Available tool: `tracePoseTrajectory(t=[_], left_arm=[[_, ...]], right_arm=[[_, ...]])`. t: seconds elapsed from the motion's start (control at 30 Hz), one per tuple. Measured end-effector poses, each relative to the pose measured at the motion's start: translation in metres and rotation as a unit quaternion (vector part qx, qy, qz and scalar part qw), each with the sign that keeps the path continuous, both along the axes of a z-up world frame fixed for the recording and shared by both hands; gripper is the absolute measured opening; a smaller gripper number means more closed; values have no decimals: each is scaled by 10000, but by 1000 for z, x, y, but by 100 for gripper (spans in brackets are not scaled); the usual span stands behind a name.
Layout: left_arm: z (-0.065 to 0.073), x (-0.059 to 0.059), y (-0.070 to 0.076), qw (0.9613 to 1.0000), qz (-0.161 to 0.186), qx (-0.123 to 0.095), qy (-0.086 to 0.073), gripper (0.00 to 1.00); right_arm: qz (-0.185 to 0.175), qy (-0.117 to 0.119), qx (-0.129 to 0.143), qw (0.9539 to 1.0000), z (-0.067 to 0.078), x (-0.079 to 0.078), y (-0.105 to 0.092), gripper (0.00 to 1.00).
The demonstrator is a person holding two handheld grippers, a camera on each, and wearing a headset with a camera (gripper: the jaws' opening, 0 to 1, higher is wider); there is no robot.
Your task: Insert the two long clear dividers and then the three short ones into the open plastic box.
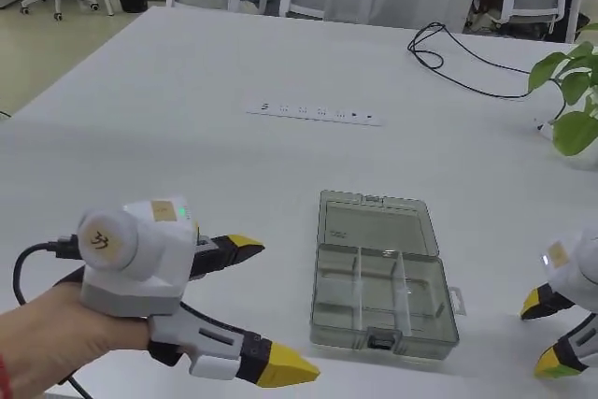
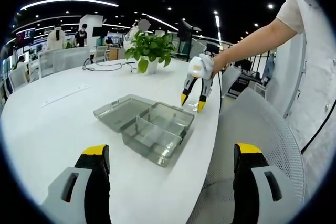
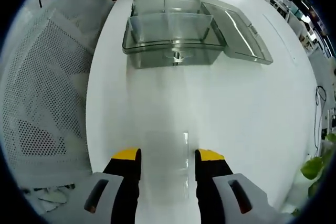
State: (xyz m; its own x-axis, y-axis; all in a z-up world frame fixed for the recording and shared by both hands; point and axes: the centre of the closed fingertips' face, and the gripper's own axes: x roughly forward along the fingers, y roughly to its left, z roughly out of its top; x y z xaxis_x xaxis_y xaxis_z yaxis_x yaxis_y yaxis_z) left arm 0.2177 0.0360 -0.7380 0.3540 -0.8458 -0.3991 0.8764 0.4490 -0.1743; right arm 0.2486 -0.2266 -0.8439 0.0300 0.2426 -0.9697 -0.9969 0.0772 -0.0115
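The open clear plastic box (image 1: 385, 324) lies near the table's front edge, its lid (image 1: 374, 226) folded back flat. Clear dividers (image 1: 402, 289) stand inside and split the base into compartments. My left gripper (image 1: 271, 310) hovers left of the box with its jaws wide apart and nothing between them; the box base (image 2: 157, 129) lies ahead of it. My right gripper (image 1: 542, 332) is right of the box. In its own view a clear divider (image 3: 167, 161) spans the gap between the two fingers (image 3: 126, 157), with the box (image 3: 170, 38) farther ahead.
A white power strip (image 1: 313, 111) lies mid-table, with a black cable (image 1: 458, 58) at the far right. A potted plant (image 1: 570, 100) stands at the right edge. Mesh office chairs (image 3: 47, 103) sit close to the table's front edge.
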Motion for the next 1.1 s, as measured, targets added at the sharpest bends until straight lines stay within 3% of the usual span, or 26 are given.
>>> tracePoseTrajectory(t=[0.27, 0.77, 1.1], left_arm=[[0, -1, 0, 10000, -1, 10, -6, 100], [5, 2, -1, 10000, 4, 5, -28, 100], [15, 7, -5, 9996, 170, -206, 65, 100]], right_arm=[[19, -13, 10, 10000, 0, 0, -2, 33], [-86, -109, 27, 9999, 0, 3, -10, 33], [-156, -445, 304, 9984, 25, 1, 3, 33]])
